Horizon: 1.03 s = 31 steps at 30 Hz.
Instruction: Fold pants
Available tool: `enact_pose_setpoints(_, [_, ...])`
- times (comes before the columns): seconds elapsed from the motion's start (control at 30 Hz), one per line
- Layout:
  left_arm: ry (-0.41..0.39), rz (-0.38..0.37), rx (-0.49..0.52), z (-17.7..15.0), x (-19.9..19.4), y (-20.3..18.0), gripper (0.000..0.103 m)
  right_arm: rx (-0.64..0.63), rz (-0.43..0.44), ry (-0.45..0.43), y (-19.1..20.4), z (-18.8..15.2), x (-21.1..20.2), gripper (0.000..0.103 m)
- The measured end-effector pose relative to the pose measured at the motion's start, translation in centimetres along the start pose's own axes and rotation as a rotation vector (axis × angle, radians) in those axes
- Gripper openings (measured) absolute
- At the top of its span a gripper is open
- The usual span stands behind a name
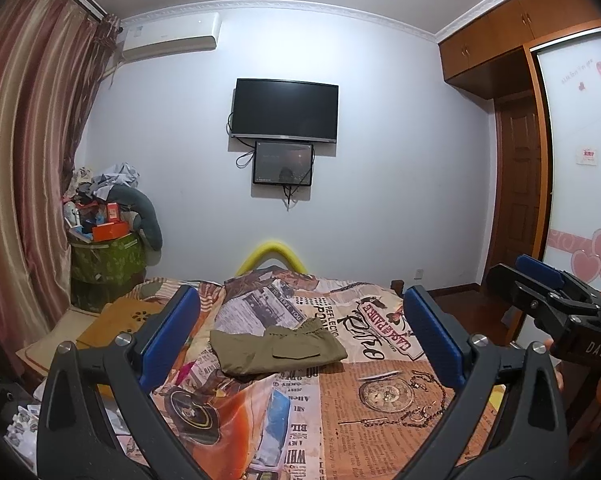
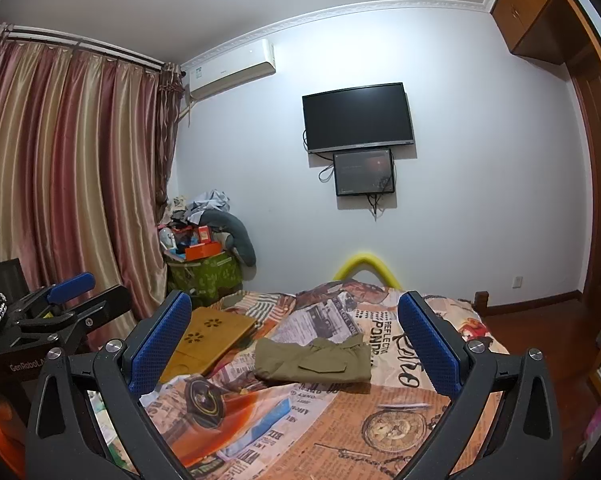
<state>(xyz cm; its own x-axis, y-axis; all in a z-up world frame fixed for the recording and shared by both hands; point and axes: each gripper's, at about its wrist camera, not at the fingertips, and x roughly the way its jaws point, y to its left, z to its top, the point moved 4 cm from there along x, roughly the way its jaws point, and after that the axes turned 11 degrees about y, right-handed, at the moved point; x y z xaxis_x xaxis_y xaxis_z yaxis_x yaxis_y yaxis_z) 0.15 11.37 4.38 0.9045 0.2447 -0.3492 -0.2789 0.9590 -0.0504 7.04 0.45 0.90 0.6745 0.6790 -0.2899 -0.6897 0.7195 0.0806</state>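
Left gripper [image 1: 300,332]: blue-padded jaws spread wide, holding nothing, raised above the bed. Right gripper [image 2: 296,338]: same condition. Folded olive-green cloth pants [image 1: 278,350] lie flat on the newspaper-print orange bedspread [image 1: 380,432], well apart from both grippers.

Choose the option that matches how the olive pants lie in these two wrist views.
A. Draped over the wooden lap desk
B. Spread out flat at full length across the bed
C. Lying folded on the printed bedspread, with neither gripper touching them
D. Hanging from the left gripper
C: the olive pants lie as a compact folded bundle on the printed bedspread, while the left gripper and the right gripper are both open and hold nothing.
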Motion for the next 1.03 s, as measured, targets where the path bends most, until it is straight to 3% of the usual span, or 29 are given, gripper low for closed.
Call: enact_pose_setpoints(1.03, [0.033, -0.042, 0.024, -0.12, 0.65, -0.78, 0.103, 0.009, -0.004, 0.015, -0.27, -0.06, 0.33, 0.103])
